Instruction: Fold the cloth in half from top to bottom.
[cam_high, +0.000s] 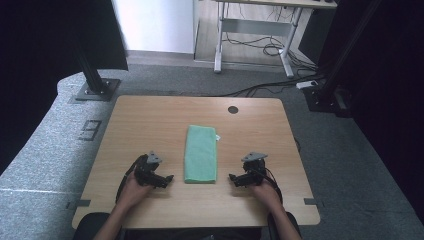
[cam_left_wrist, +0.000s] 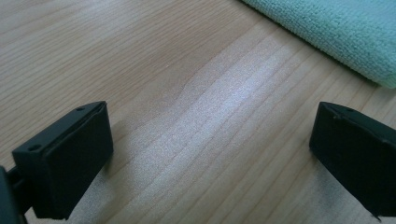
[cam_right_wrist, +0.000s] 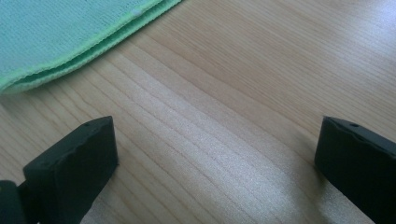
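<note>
Folded green cloth (cam_high: 201, 154) lies mid-table, bare wood (cam_high: 150, 120) between its long edges and both grippers' wide-parted jaws.

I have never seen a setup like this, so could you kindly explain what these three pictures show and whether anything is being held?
A person sits at a wooden table, holding a two-jaw gripper in each hand. The high view looks down from above: left gripper, right gripper, and a folded green towel lying between them. The other two pictures come from cameras riding on each gripper, looking along its black jaws. Both pairs of jaws stand wide apart over bare wood, near the towel's edges, holding nothing.
</note>
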